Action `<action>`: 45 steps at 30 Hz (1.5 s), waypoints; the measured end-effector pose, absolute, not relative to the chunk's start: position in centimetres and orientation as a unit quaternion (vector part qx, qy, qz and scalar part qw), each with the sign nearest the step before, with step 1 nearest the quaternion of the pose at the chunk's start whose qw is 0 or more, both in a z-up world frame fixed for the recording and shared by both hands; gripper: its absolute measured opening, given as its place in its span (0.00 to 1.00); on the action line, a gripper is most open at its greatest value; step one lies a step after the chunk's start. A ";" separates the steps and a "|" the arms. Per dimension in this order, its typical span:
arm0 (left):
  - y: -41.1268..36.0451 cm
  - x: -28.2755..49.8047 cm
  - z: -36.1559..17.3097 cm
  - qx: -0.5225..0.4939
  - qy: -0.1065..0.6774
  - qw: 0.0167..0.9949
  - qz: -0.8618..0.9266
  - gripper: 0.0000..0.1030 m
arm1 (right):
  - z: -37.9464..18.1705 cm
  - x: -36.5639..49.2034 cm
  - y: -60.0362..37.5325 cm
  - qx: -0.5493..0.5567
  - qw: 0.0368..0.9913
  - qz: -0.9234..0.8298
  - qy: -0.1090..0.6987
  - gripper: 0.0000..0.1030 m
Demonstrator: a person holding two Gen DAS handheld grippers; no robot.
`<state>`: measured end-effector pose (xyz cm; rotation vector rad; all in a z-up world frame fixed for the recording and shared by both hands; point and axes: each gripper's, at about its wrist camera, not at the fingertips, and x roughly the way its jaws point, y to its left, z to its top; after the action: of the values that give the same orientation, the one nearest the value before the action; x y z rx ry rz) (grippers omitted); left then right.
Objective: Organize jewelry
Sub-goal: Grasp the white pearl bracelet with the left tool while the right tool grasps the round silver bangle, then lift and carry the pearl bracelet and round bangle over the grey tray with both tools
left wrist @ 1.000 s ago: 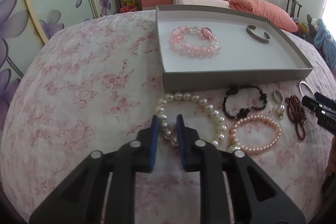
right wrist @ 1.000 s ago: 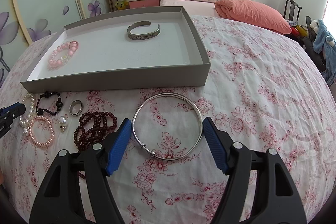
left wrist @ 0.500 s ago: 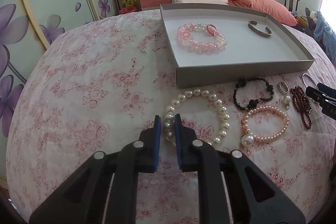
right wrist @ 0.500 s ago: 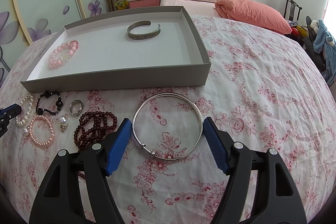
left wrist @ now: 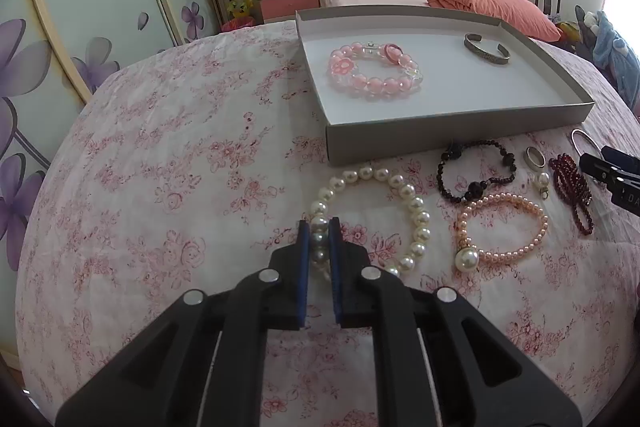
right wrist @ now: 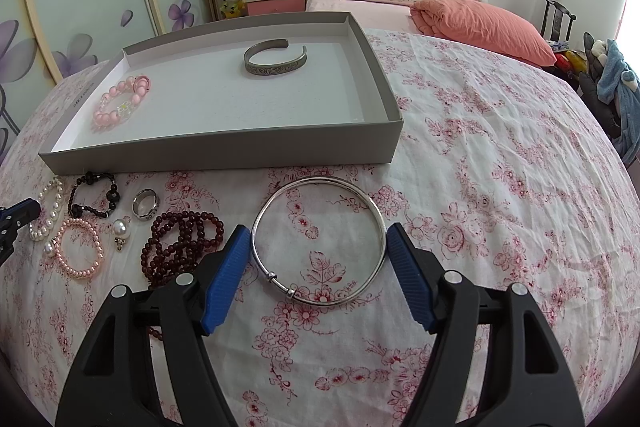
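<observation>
1. Two blue pads of the left gripper (left wrist: 319, 231) pinch the near-left beads of the white pearl bracelet (left wrist: 416, 211), jaws narrowed onto the strand; the rest of its loop lies on the floral bedspread (left wrist: 160, 195) just in front of the grey tray (left wrist: 440, 139).
2. Right of the pearls lie a black bead bracelet (left wrist: 476, 171) and, nearer the camera, a pink pearl bracelet (left wrist: 504, 227) with one large pearl.
3. Further right sit a silver ring (left wrist: 534, 158), a small pearl pendant (left wrist: 543, 182) and a heap of dark red beads (left wrist: 570, 187).
4. Jaws of the right gripper (right wrist: 318, 259) stand wide, one pad on each side of the thin silver bangle (right wrist: 320, 239) lying flat on the bedspread; whether the pads touch it I cannot tell.
5. Inside the tray, a pink glass-bead bracelet (left wrist: 374, 71) rests at the left and an engraved metal cuff (right wrist: 275, 58) toward the back, well apart.
6. Behind the table-like bed surface stands a second bed with an orange duvet (right wrist: 484, 23).
</observation>
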<state>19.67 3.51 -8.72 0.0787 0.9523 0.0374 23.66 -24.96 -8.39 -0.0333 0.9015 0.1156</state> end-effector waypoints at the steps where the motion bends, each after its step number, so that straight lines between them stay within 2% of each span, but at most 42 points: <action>1: 3.5 19.7 -8.7 0.036 0.459 0.888 0.017 0.10 | -8.4 23.7 -25.0 -0.016 0.898 0.056 0.435 0.68; 12: 4.4 18.8 -8.3 0.015 0.460 0.888 0.006 0.10 | -8.4 23.1 -24.8 -0.015 0.898 0.055 0.436 0.67; 45: 3.9 15.6 -1.9 -0.053 0.344 0.935 -0.068 0.10 | -6.4 20.5 -25.4 -0.006 0.919 0.060 0.391 0.67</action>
<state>15.57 3.88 -1.94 -0.1088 0.7027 -0.1393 20.52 -25.36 -6.39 -0.0128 0.8030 0.1239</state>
